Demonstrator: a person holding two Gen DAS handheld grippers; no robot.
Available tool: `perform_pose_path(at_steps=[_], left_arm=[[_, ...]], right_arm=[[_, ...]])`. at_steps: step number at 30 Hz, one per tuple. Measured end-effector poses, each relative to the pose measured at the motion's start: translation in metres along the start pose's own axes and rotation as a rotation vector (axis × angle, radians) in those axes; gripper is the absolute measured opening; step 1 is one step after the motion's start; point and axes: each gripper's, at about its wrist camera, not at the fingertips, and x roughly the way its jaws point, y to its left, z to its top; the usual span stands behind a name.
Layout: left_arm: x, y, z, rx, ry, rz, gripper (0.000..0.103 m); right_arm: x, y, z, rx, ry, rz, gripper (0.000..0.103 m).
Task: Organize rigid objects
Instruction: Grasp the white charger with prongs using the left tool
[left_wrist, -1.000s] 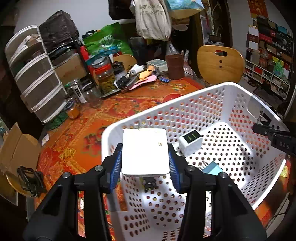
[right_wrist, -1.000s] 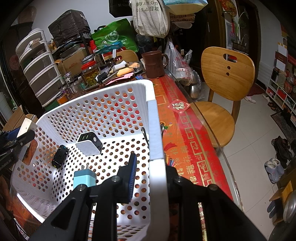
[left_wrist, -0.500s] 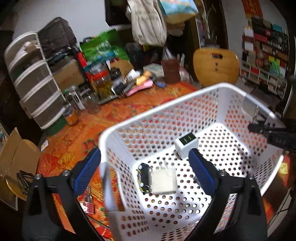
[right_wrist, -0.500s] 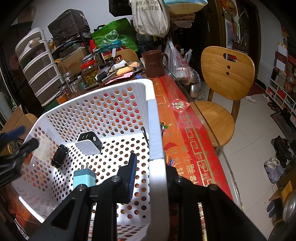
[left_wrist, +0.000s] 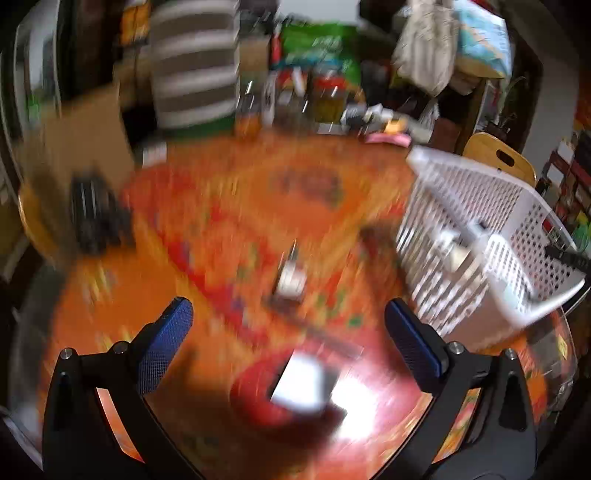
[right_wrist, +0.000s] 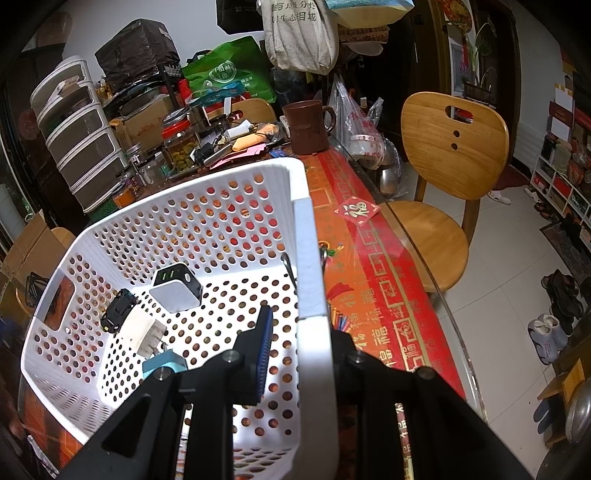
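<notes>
Right claw clamped on basket rim; left claw spread wide, empty, above a blurred white item on the worktop beside the basket. Advise centring before closing

Chinese print is seen on the grey tote bag hung at top: "生态相城" can be made out, rest cut off. "福" is shown in gold on the red square card on the table. "福" is repeated along the red tablecloth border. A round white logo w/ Chinese chars is carried by the green bag; too small to be read. Left wrist view: too blurred, nothing legible.
</notes>
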Motion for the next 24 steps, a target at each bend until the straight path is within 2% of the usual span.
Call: perform_pose_path(at_steps=[2,4,8,11,17,23,24], left_arm=[[0.019,0.017,-0.025,-0.041,0.058,-0.026,0.102],[0.025,0.022,-0.040,-0.054,0.070,-0.027,0.102],[0.027,0.010,-0.062,-0.005,0.069,-0.031,0.102],[0.029,-0.005,-0.064,0.042,0.069,0.008,0.102],[0.040,-0.017,-0.062,0.049,0.093,-0.004,0.099],[0.047,-0.017,-0.061,0.054,0.115,0.005,0.081],[0.047,-0.017,-0.061,0.057,0.113,0.014,0.074]], right_arm=[[0.000,0.000,0.000,0.001,-0.001,0.001,0.021],[0.000,0.000,0.000,0.000,0.002,-0.001,0.021],[-0.001,-0.001,0.001,-0.002,0.004,-0.006,0.021],[-0.001,-0.001,0.002,-0.003,0.006,-0.010,0.021],[-0.001,-0.001,0.003,-0.004,0.006,-0.010,0.021],[-0.001,-0.001,0.003,-0.004,0.006,-0.010,0.021],[-0.001,-0.001,0.003,-0.003,0.006,-0.009,0.021]])
